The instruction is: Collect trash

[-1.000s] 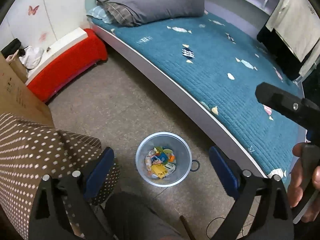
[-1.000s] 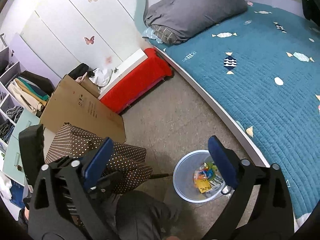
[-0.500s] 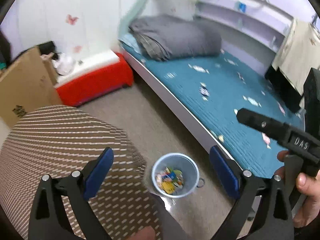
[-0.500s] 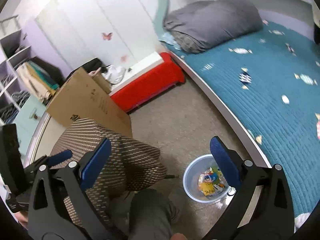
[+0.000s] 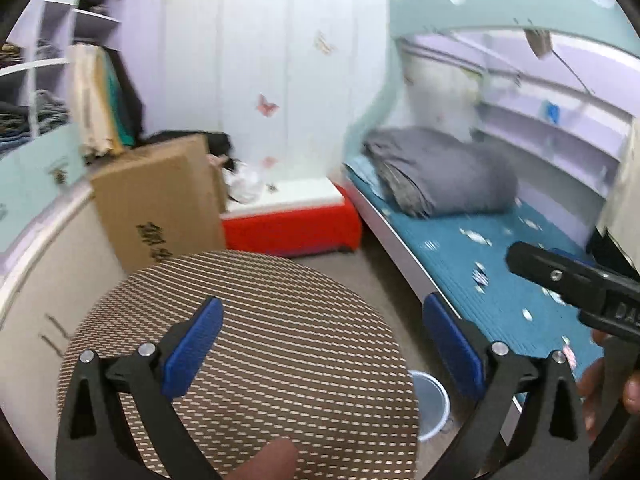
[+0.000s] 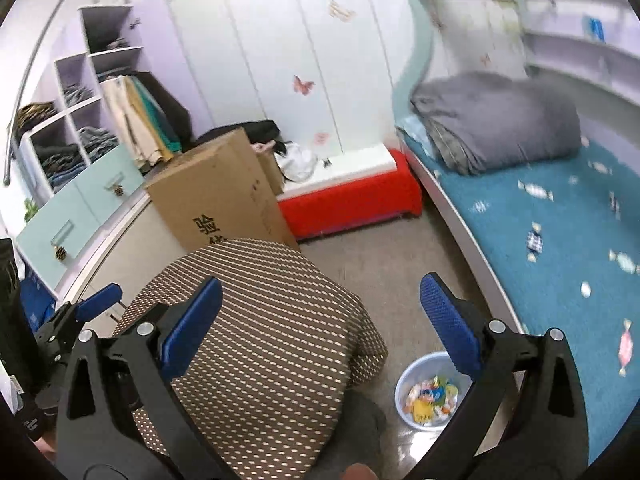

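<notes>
A pale blue trash bin (image 6: 430, 396) holding several colourful wrappers stands on the floor beside the bed. In the left wrist view only its rim (image 5: 432, 404) shows behind a brown dotted cushion. My left gripper (image 5: 320, 348) is open and empty, raised above the cushion. My right gripper (image 6: 320, 328) is open and empty, high above the bin and the cushion. The right gripper's body shows at the right edge of the left wrist view (image 5: 568, 284). The left gripper shows at the left edge of the right wrist view (image 6: 80, 312).
A brown dotted cushion (image 6: 260, 340) fills the near floor. A cardboard box (image 6: 224, 196) and a red bench (image 6: 352, 200) stand behind it. A bed with a teal cover (image 6: 560, 248) and a grey duvet (image 6: 496, 120) runs along the right. Shelves with clothes (image 6: 72, 136) stand left.
Both grippers have risen and tilted up away from the floor. The bin has slid toward the bottom of both views and the wall and shelves have come into sight. Both stay open.
</notes>
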